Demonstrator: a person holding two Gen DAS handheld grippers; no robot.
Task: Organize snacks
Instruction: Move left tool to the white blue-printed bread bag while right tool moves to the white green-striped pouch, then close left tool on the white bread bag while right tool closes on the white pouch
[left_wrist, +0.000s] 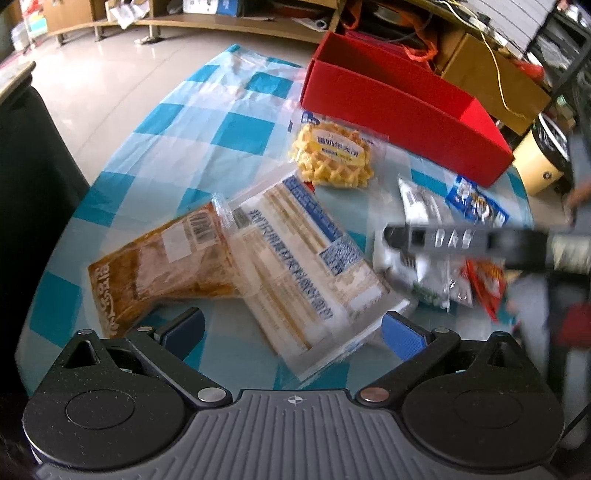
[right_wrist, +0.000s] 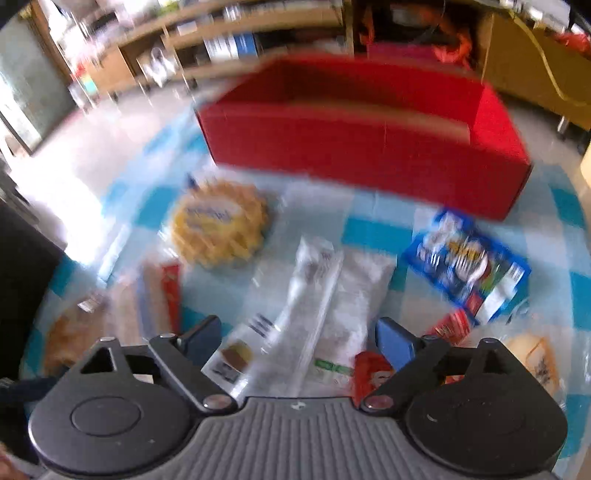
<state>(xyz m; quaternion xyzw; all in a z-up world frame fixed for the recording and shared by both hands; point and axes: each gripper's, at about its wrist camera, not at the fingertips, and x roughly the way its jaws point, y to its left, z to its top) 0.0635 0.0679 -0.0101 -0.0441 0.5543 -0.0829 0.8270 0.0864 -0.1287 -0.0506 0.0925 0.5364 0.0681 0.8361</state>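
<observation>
Both views are fisheye cameras mounted behind two-finger grippers, looking forward and steeply down along the fingers.

The left wrist view looks from the near edge of the round table under a blue-and-white checked plastic cloth (left_wrist: 162, 122) toward its far edge, with the open red cardboard box (left_wrist: 399, 107) running off to the upper right. It sits close above a long clear-wrapped pale snack pack (left_wrist: 303, 258).

The right wrist view, blurred, faces the red box almost square-on and hangs close over a white plastic snack pouch (right_wrist: 325, 295).

Both views share the box, the checked cloth, the round yellow waffle pack (left_wrist: 332, 155) and the blue printed snack bag (left_wrist: 476, 203).
</observation>
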